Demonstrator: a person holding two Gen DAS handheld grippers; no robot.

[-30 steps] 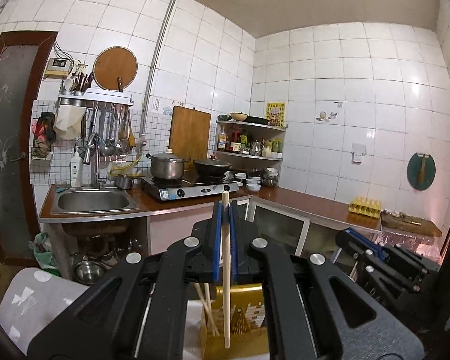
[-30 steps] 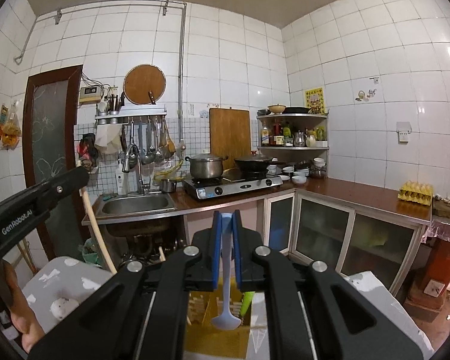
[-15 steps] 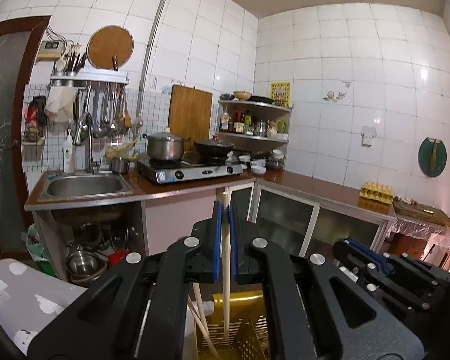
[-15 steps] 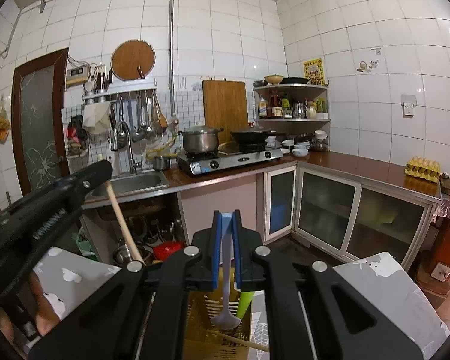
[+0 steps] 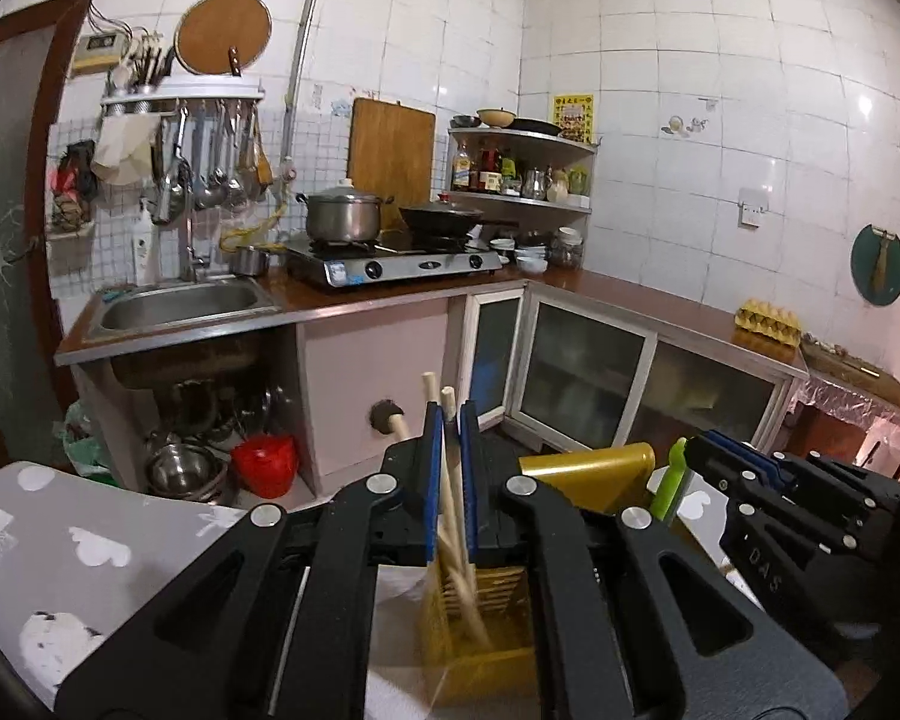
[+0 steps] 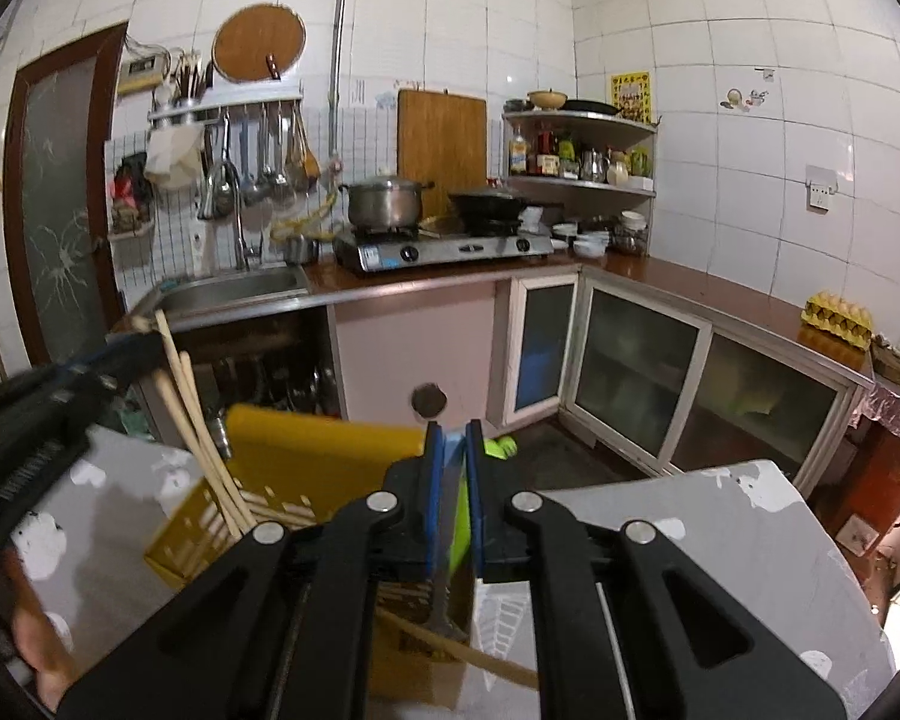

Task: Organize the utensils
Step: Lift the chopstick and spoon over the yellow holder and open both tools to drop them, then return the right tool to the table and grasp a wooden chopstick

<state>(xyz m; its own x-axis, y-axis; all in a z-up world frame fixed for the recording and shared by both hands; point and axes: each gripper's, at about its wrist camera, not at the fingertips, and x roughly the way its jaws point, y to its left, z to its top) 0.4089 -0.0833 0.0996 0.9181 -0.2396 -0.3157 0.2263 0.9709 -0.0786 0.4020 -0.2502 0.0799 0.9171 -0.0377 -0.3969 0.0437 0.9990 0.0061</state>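
The right claw (image 6: 450, 456) was clamped on a pale blue utensil handle (image 6: 452, 441), whose blurred lower end hung inside the yellow slotted basket (image 6: 306, 450) on the grey patterned counter (image 6: 690, 534). A green utensil (image 6: 498, 449) stood just behind the claw. At the left edge the left claw (image 6: 132, 348) gripped a wooden chopstick (image 6: 174, 360); two more chopsticks (image 6: 210, 462) leaned in the basket's left part

This was a home kitchen, walled in white tile. A steel sink (image 5: 180, 303) sat in a brown counter (image 5: 660, 300) beside a gas stove (image 5: 396, 261) bearing a pot (image 5: 342, 216) and a wok (image 5: 444, 219). Ladles (image 6: 258, 156) hung from a rack, a corner shelf (image 6: 582, 150) held bottles, and an egg tray (image 6: 840, 312) lay on the counter.
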